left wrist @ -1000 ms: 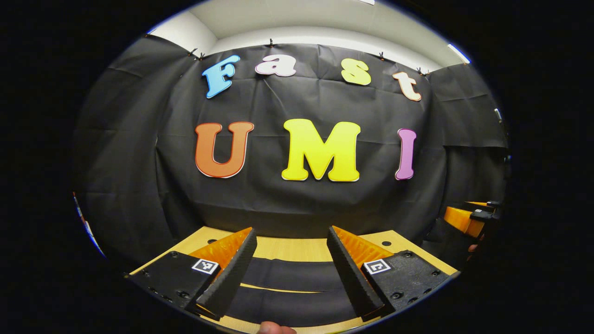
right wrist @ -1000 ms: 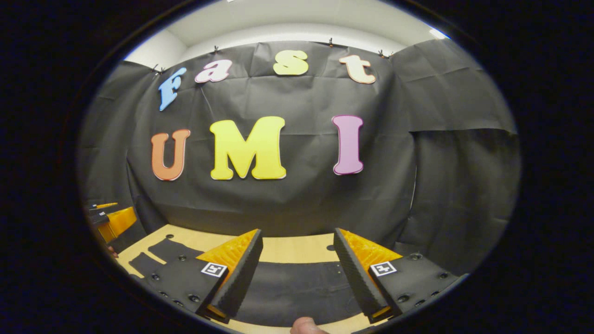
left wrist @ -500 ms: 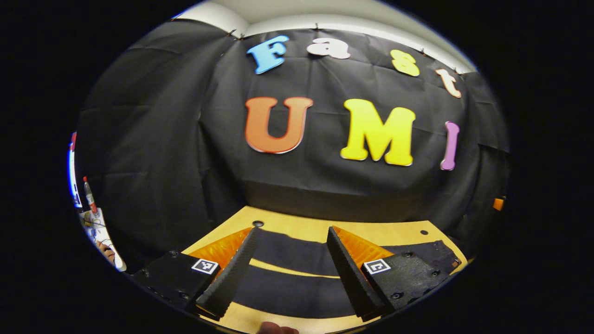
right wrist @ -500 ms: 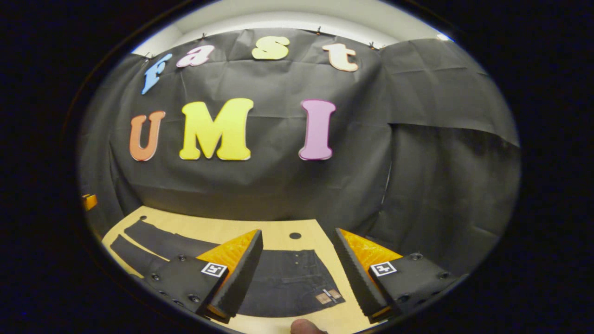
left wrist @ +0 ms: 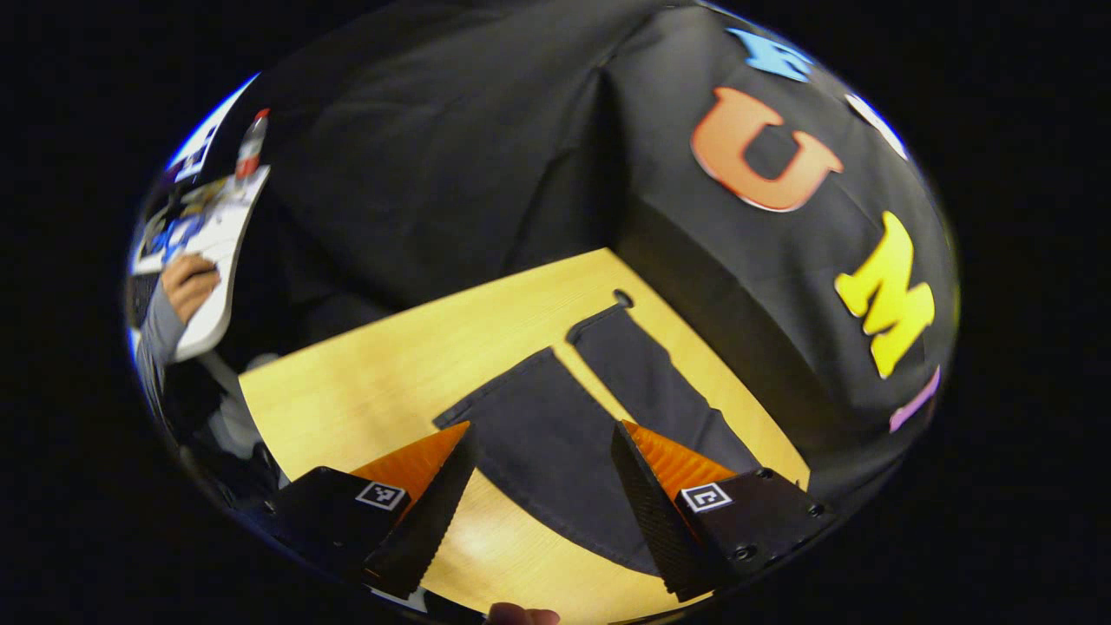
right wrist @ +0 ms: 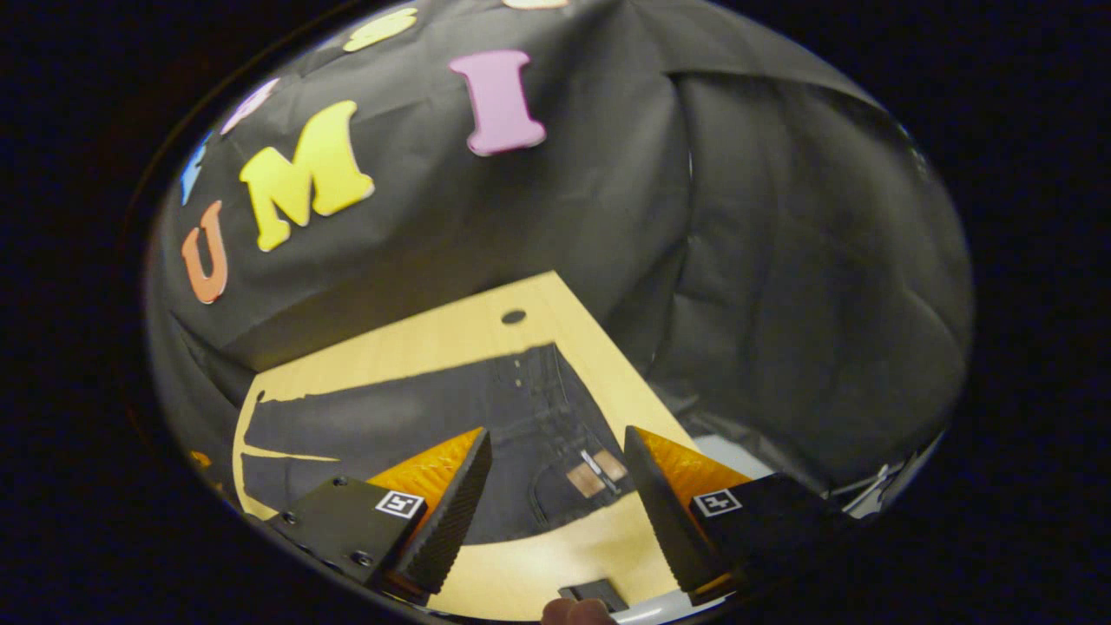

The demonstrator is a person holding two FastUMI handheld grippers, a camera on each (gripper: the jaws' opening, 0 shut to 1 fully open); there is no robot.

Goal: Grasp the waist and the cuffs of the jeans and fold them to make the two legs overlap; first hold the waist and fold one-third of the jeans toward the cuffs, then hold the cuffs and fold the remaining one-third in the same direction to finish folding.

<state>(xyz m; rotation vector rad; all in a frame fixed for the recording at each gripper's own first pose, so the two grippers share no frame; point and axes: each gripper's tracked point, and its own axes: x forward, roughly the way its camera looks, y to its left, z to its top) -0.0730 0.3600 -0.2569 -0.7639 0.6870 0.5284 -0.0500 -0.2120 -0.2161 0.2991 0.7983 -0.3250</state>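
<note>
Two grippers hang over a smooth yellow wooden table (left wrist: 364,382). Dark jeans (right wrist: 417,417) lie flat on it. In the left gripper view the two legs end in straight cuffs (left wrist: 555,347) at mid frame. In the right gripper view the waist (right wrist: 564,408) sits at lower middle. Black cloth walls (left wrist: 434,156) stand behind. The left gripper (left wrist: 542,508) and right gripper (right wrist: 555,512) are both spread wide, holding nothing.
</note>
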